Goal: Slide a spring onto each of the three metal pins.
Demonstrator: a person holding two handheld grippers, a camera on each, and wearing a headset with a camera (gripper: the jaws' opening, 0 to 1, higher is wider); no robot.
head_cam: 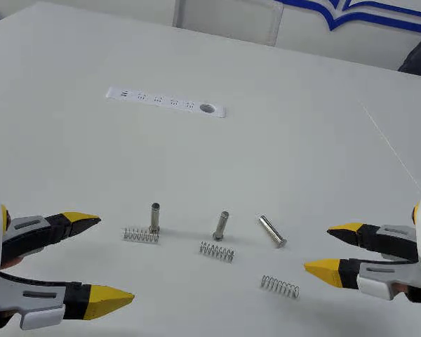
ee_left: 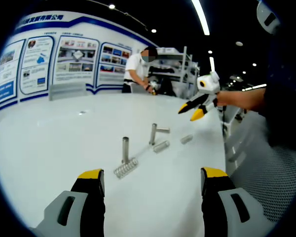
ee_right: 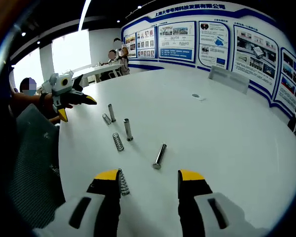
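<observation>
Three metal pins are on the white table (head_cam: pixel 281 161): the left pin (head_cam: pixel 154 216) and middle pin (head_cam: pixel 221 225) stand upright, the right pin (head_cam: pixel 272 231) lies on its side. A spring lies by each: left spring (head_cam: pixel 141 235), middle spring (head_cam: pixel 217 251), right spring (head_cam: pixel 279 286). My left gripper (head_cam: pixel 105 260) hovers open at the lower left, empty, short of the left pin (ee_left: pixel 125 149) and spring (ee_left: pixel 126 168). My right gripper (head_cam: pixel 330 249) is open at the lower right, empty, with the right spring (ee_right: pixel 123 181) near its left fingertip and the lying pin (ee_right: pixel 159 156) ahead.
A white power strip (head_cam: pixel 165 102) lies flat further back on the table. A chair back (head_cam: pixel 228 20) stands at the far edge. In the gripper views, people stand at a bench in the background, beside wall posters.
</observation>
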